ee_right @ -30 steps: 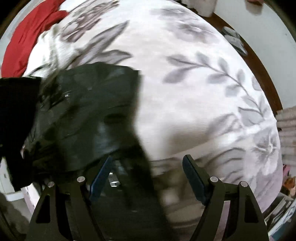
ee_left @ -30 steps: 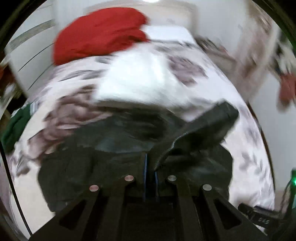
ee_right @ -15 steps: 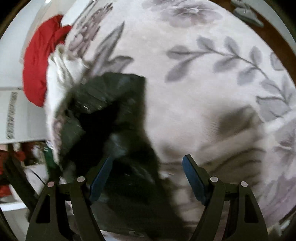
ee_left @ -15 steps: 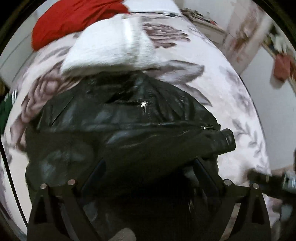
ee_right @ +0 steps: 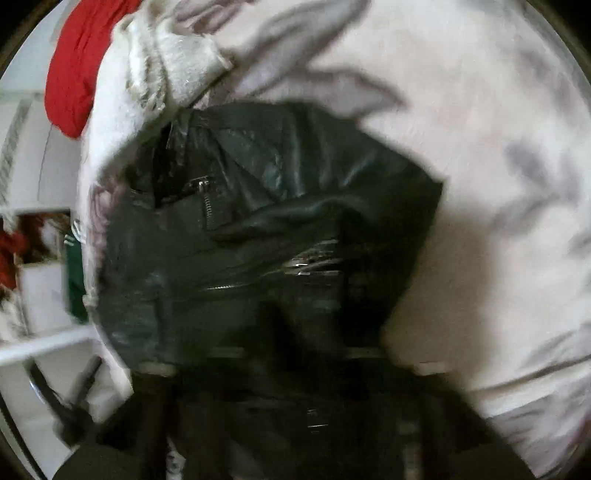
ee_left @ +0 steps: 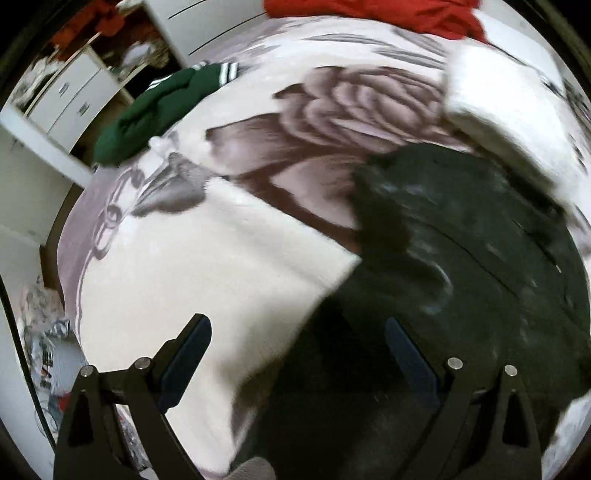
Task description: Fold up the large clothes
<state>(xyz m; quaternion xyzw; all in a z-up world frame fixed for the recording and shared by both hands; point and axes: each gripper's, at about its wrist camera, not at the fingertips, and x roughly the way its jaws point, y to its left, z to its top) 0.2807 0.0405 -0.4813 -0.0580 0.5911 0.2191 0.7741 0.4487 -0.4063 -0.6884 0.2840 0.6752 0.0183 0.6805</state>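
We see a wide bed [ee_left: 229, 266] covered in a pale floral-print blanket filling most of both views. On it lies the black leather jacket with metal zips [ee_right: 258, 229], bunched into a rough heap; in the left wrist view it takes up the right and lower right of the frame [ee_left: 480, 280], and in the right wrist view it sits in the centre and runs down to the bottom edge. A fluffy white folded garment [ee_left: 509, 110] rests at the upper right of the left view, touching the jacket's far edge. A red garment [ee_left: 373, 14] lies along the top edge, and a dark green garment with white stripes [ee_left: 159, 110] sits at the upper left, well apart from the jacket.

We judge the step in hand to be flattening and squaring the jacket before the next fold. To do it well we should grip a hem or sleeve edge, not the thick middle, and pull the leather taut and low over the bed.

The left gripper [ee_left: 299, 354] is spread wide and empty, its right finger over the jacket's near edge, its left over bare blanket. The right gripper is blurred and lost against the dark leather, so we cannot tell how it stands.
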